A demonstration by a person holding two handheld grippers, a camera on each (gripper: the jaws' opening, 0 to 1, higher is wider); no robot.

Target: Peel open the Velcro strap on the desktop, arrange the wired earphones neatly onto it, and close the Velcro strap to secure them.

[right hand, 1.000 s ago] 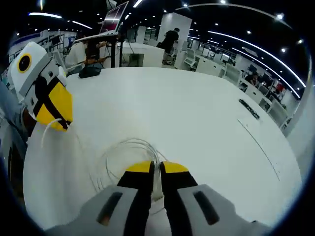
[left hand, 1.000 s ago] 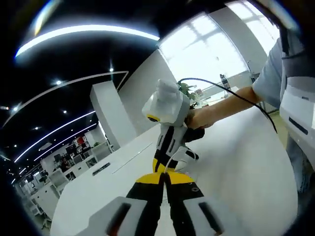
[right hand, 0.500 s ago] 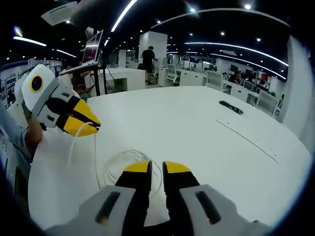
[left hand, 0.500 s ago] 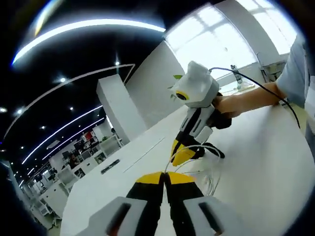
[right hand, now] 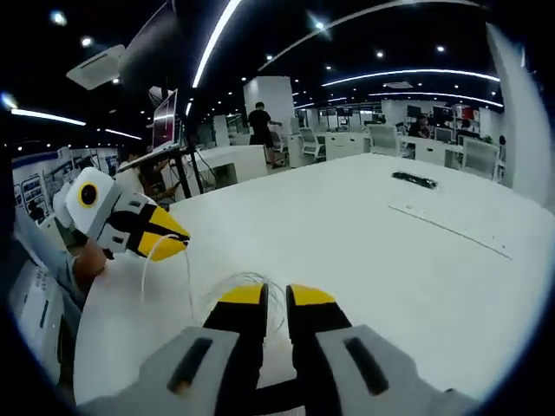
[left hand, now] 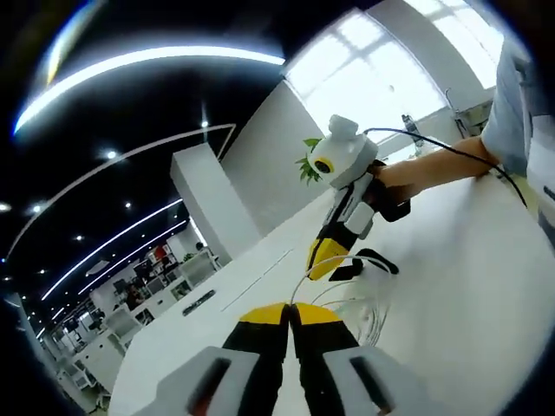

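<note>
White earphone cable (right hand: 247, 290) lies in a loose coil on the white desktop (right hand: 364, 225), one strand rising to the left gripper (right hand: 165, 245), whose yellow jaws pinch it, so the arranging looks underway and the closing is not yet done. The right gripper (right hand: 276, 299) holds its jaws narrowly apart over the coil. The left gripper view shows a black Velcro strap (left hand: 364, 263) hanging by the right gripper's tip.
</note>
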